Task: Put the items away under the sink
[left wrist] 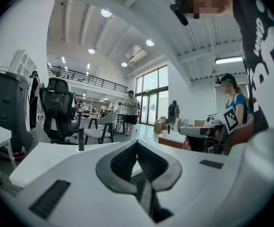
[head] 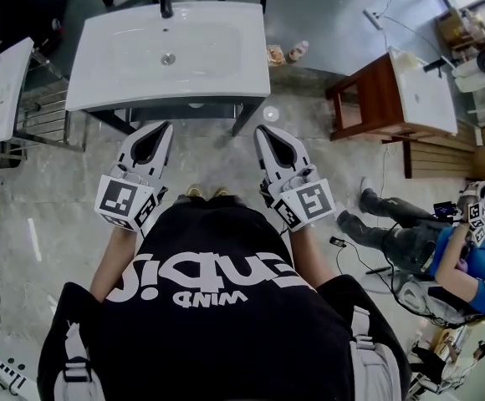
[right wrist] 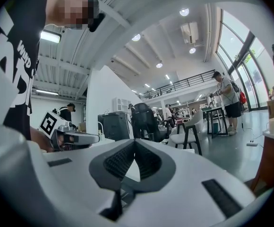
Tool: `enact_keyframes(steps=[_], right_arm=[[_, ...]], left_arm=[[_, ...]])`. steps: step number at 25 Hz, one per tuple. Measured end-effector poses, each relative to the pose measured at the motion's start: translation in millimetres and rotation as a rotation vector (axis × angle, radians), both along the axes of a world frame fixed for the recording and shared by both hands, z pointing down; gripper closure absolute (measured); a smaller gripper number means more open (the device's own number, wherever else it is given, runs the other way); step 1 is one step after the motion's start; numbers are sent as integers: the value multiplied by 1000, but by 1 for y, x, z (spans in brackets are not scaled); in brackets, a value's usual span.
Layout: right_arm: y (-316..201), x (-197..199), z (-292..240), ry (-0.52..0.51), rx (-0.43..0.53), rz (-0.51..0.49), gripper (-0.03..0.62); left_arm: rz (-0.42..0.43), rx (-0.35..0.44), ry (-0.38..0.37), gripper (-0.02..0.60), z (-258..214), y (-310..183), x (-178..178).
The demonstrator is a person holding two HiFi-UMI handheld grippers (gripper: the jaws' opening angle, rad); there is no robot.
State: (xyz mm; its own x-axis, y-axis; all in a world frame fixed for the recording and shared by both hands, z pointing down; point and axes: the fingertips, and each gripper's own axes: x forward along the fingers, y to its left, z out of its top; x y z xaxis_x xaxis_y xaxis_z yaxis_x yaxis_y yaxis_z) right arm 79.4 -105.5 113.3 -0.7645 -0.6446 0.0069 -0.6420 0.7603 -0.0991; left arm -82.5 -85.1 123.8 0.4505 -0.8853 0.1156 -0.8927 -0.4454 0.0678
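In the head view, the left tool [head: 165, 127] and right tool [head: 261, 129] are held below the sink [head: 167, 48] at upper centre, with small items [head: 286, 53] seen on the floor [head: 309, 86] just right of it; in the left gripper view, the jaws are seen pressed together, empty; in the right gripper view, likewise.

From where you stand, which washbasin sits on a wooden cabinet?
The small washbasin at the right; the big sink ahead has dark metal legs.

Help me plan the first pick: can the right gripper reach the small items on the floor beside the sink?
Probably yes: bare floor lies between the right gripper and the small items, clear of the sink. Its shut jaws must open first.
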Motion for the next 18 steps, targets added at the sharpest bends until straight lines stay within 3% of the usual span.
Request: enact_keyframes(steps=[18], right_arm=[[0, -8, -5, 7, 25, -11, 576]], left_arm=[[4, 11, -4, 561, -2, 1, 5]])
